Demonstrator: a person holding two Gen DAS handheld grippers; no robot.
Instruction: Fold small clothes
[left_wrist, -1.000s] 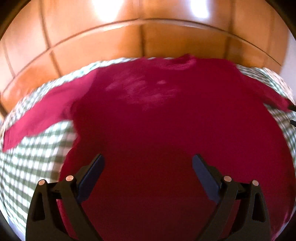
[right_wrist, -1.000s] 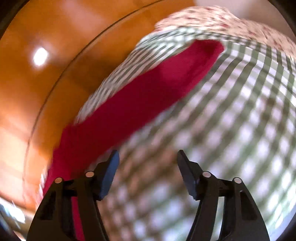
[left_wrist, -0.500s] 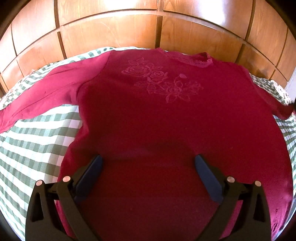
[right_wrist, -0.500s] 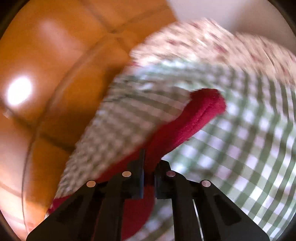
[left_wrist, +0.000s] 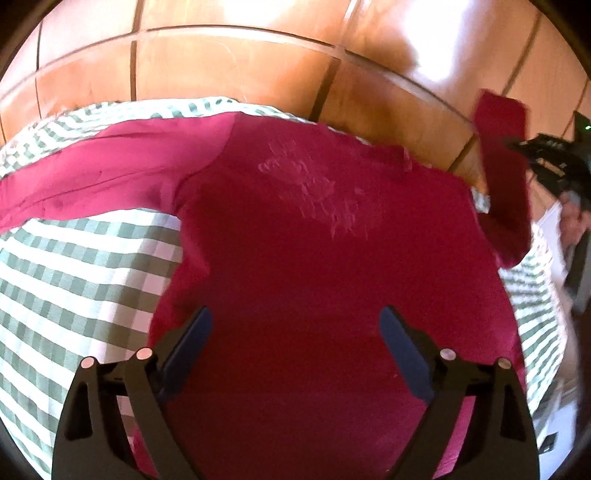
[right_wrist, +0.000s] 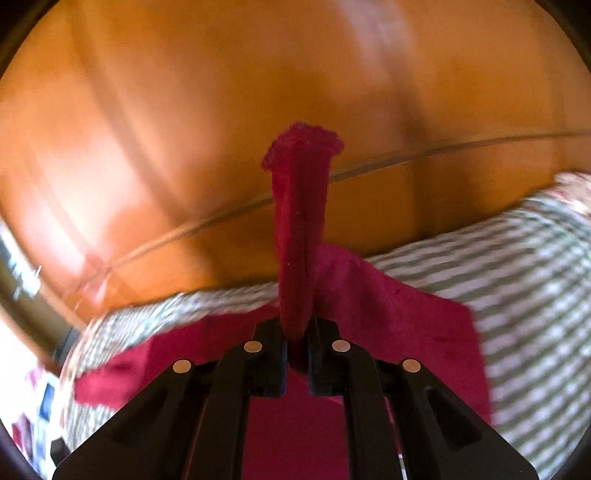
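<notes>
Right gripper (right_wrist: 297, 350) pressed together, pinching the sleeve (right_wrist: 301, 236) near its cuff; cuff end sticks out toward 12 o'clock past the fingers, rest of the sleeve trails back to the shirt (left_wrist: 332, 258) (right wrist view is motion-blurred). Left gripper (left_wrist: 295, 350) spread wide, jaws closing, nothing gripped, hovering over the shirt's lower body. Shirt lies flat on the checked cloth (left_wrist: 74, 277), collar at 12, hem toward the left gripper, other sleeve out at 9–10. My read: the lifted sleeve needs to travel toward 9, across the chest.
</notes>
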